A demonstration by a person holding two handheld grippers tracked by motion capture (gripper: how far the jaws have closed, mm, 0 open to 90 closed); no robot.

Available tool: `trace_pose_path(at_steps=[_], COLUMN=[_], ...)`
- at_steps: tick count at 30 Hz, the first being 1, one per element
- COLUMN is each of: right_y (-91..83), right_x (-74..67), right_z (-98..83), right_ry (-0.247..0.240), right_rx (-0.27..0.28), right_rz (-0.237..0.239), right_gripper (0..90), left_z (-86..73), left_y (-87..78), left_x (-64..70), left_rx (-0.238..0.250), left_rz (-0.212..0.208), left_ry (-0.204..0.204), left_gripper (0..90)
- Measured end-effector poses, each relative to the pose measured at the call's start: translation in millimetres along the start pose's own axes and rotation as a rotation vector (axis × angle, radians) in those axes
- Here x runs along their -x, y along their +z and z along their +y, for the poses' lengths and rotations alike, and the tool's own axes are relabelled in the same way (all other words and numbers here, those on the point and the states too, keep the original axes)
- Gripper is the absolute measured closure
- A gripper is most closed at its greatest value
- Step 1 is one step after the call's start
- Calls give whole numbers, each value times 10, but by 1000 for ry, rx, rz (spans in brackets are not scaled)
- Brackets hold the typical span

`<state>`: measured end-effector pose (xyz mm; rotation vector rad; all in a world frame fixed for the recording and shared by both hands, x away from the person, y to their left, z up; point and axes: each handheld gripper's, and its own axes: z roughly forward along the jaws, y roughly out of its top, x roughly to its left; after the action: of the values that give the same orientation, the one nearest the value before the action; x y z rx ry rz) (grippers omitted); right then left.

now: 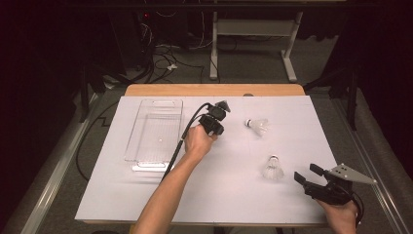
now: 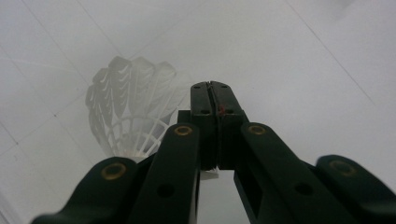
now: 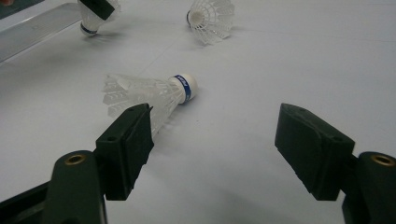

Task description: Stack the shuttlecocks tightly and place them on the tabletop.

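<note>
Everything is sitting on the table (image 1: 146, 195) — tray (image 1: 155, 131) lying left, two shuttlecocks (image 1: 257, 126) (image 1: 272, 168) lying right of the tray.

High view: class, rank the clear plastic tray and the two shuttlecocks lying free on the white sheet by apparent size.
1. Clear plastic tray, largest.
2. The far shuttlecock and the near shuttlecock look alike; unranked.

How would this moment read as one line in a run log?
left tongs shut on held shuttlecock | right tongs open, facing near shuttlecock | far shuttlecock lying on table | clear tray beside left tongs
</note>
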<state>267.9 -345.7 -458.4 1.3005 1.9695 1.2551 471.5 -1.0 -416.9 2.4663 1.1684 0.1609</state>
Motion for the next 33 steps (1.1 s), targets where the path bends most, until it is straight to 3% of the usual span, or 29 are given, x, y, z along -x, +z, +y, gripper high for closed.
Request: trace_pose_path(at_steps=[33], right_y=[16], right_x=[8], right_z=[1], right_ry=[4], right_rx=[-5], right_rz=[3], right_gripper=[279], left_z=[31], left_y=[133], left_x=[80], left_rx=[-14], left_rz=[-10], left_ry=[10], left_gripper=[889])
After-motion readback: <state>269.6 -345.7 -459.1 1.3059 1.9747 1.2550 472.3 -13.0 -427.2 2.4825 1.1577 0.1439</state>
